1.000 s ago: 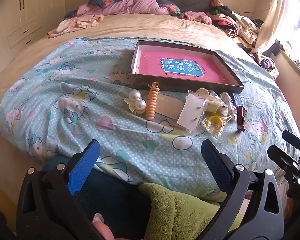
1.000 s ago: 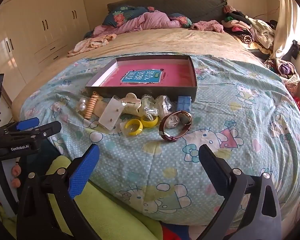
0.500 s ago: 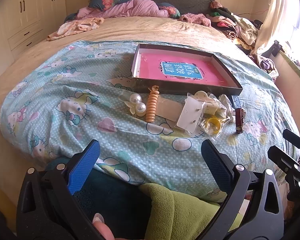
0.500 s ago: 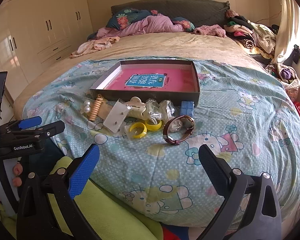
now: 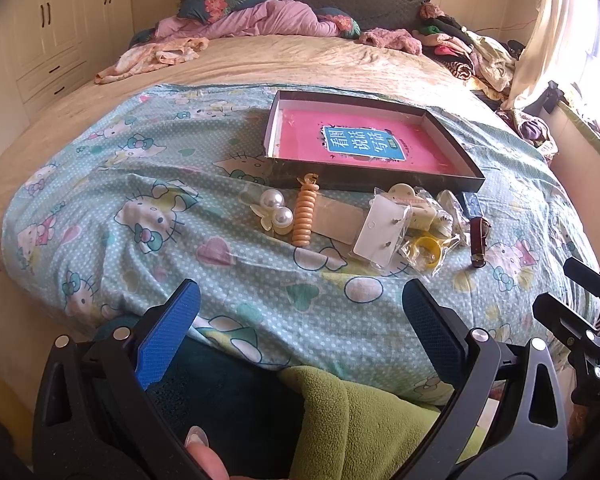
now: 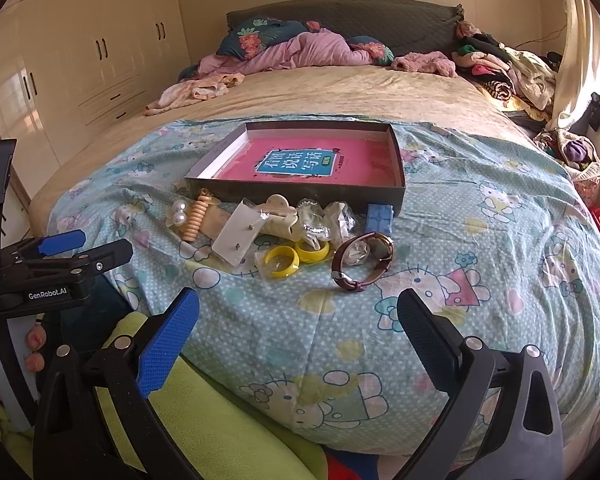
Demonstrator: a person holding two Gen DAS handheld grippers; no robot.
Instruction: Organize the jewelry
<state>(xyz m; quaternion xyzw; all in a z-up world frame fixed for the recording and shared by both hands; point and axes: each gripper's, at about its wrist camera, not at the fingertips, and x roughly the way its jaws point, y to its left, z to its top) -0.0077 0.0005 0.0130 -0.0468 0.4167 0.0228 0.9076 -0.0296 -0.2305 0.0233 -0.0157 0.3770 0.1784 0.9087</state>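
A bed fills the view, spread with a cartoon-cat quilt. At twelve o'clock lie a floral pillow and pink bedding. Cream wardrobes stand at ten o'clock, heaped clothes at two o'clock.

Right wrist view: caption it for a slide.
Open right gripper hovers before jewelry, watch nearest, beside an empty tray.

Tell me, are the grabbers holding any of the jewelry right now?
No. The left gripper and right gripper are both open and hold nothing; the watch and yellow rings lie on the bed.
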